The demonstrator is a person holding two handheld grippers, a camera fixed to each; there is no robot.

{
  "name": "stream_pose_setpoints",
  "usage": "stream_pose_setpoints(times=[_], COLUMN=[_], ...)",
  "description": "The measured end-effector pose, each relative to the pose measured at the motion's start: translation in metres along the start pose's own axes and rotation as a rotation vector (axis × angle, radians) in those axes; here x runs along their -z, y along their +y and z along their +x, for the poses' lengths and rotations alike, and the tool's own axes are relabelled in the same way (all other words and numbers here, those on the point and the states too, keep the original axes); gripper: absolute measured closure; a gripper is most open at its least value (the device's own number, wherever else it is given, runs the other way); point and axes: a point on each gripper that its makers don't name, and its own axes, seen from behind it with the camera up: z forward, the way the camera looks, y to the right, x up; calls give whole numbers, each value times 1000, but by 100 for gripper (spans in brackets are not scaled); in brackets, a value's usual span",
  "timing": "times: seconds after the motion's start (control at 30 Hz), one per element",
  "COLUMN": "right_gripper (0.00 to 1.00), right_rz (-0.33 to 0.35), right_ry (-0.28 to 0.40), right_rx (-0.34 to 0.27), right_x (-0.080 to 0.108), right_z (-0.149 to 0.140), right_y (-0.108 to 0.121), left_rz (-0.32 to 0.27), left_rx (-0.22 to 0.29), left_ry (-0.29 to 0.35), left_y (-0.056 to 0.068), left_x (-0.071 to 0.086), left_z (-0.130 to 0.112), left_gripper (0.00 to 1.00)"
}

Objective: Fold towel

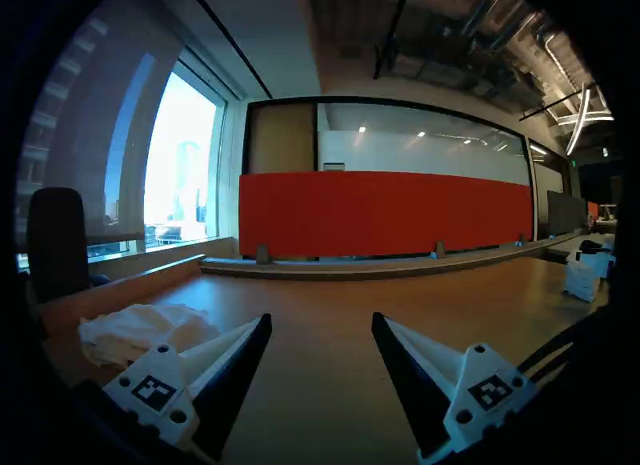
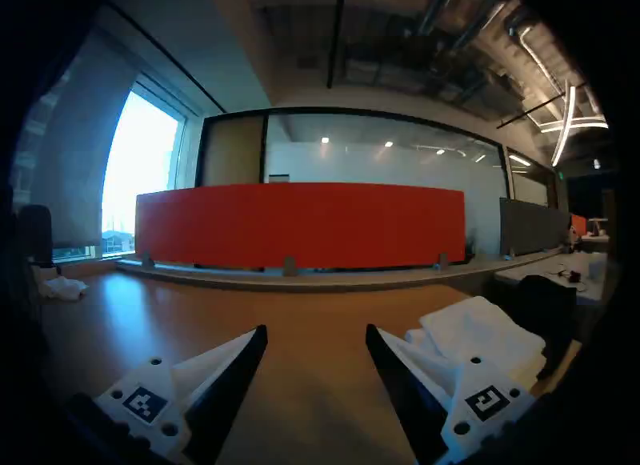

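In the left gripper view a crumpled white towel lies on the wooden table at the lower left, just beyond the left finger. My left gripper is open over bare table with nothing between its fingers. In the right gripper view a neatly folded white towel rests on the table at the right, partly behind the right finger. My right gripper is open and empty, hovering low over the wood. A small crumpled white cloth lies far off at the left edge.
A red partition runs along the table's far edge, also seen as the red partition. A dark chair back stands at the left by the window. White packets sit at the far right. A black chair is beside the folded towel.
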Motion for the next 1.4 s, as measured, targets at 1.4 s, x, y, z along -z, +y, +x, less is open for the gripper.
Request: stream_pose_setpoints(times=[1.4], right_gripper=[5], right_rz=[0], right_ry=[-1], right_rx=[0], right_x=[0], right_z=[0], right_y=[0], left_rz=[0], left_rx=[0], left_ry=[-1], left_y=[-1], left_x=[1], left_z=[5], left_gripper=[7])
